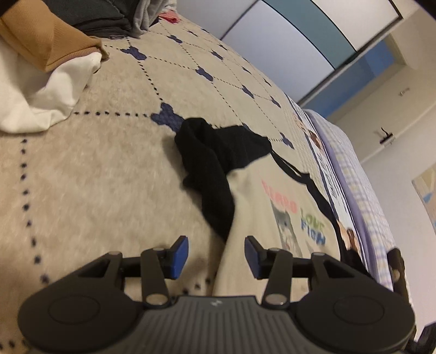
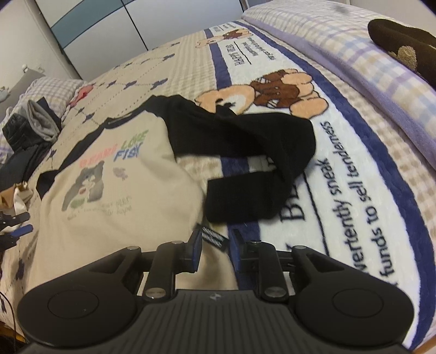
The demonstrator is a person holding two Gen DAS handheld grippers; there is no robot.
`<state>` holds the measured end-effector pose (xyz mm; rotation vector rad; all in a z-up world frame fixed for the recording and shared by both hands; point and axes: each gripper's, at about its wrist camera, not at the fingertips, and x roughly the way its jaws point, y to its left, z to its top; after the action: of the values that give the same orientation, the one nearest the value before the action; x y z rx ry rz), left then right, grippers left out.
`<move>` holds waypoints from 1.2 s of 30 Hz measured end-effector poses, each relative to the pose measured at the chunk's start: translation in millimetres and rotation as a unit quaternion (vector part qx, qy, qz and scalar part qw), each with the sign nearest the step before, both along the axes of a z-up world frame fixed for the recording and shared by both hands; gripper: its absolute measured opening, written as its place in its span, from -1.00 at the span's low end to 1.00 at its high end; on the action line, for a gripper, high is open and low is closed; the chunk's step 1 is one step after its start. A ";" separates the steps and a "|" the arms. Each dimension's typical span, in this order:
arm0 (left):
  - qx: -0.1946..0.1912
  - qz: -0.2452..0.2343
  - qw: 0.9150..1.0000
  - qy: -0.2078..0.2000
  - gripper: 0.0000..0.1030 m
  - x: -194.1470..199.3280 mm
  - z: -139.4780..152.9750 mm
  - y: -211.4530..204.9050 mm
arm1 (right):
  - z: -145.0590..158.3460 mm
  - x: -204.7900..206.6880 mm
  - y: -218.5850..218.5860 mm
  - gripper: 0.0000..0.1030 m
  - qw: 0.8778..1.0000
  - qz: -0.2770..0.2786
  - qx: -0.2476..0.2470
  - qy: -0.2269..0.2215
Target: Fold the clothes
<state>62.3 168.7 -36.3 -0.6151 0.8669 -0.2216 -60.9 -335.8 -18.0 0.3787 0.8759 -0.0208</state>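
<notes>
A cream T-shirt (image 2: pixel 109 177) with black sleeves and a cat print lies front up on the bed. Its black sleeve (image 2: pixel 245 141) is bunched and folded over to the right. My right gripper (image 2: pixel 215 249) sits low at the shirt's near edge. Its jaws stand a little apart, with cream cloth and a small black label (image 2: pixel 215 239) between the tips, not pinched. In the left wrist view the same T-shirt (image 1: pixel 272 207) runs toward me, its other black sleeve (image 1: pixel 212 152) crumpled. My left gripper (image 1: pixel 216 254) is open over the shirt's edge, the pads clear of the cloth.
The beige blanket (image 1: pixel 95 177) with blue dotted diamonds covers the bed. A white cloth (image 1: pixel 41 89), a tan garment (image 1: pixel 46 35) and dark clothes (image 1: pixel 100 16) are piled at the far side. A checked pillow (image 2: pixel 354 54) bears a dark plush toy (image 2: pixel 403 46).
</notes>
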 end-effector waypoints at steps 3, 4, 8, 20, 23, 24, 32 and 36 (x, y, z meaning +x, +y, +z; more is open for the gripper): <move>-0.011 0.021 1.000 -0.002 -0.11 13.4 -1.0 -0.9 | 3.2 9.9 5.3 -0.52 1.000 0.003 0.006 -0.008; -0.016 0.030 0.999 -0.001 -0.11 18.0 -2.0 -1.1 | 4.1 13.0 7.6 -0.52 1.000 0.004 0.009 -0.011; -0.042 0.054 0.997 0.020 -0.12 38.2 -13.0 -2.9 | 6.4 27.2 18.2 -0.52 1.000 0.011 0.018 -0.015; 0.056 0.098 0.994 -0.004 -0.83 61.1 2.7 -21.4 | -2.0 57.7 29.5 -0.52 1.000 0.020 0.012 0.002; 0.111 0.092 0.989 -0.027 -0.90 64.7 12.5 -28.1 | -5.3 62.1 26.8 -0.52 1.000 0.019 0.012 0.006; 0.129 0.093 0.987 -0.033 -0.90 66.1 14.5 -29.3 | -6.4 63.2 25.5 -0.52 1.000 0.018 0.012 0.008; 0.256 0.127 0.955 -0.084 -0.91 74.2 27.6 -26.4 | -10.5 64.6 16.7 -0.52 1.000 0.014 0.019 0.013; 0.294 0.124 0.943 -0.091 -0.88 75.8 27.6 -28.0 | -8.9 63.9 15.4 -0.52 1.000 0.014 0.020 0.010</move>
<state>138.1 140.7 -8.7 -0.1337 0.6235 0.2071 3.1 -320.4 -26.8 0.4038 0.9021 0.0185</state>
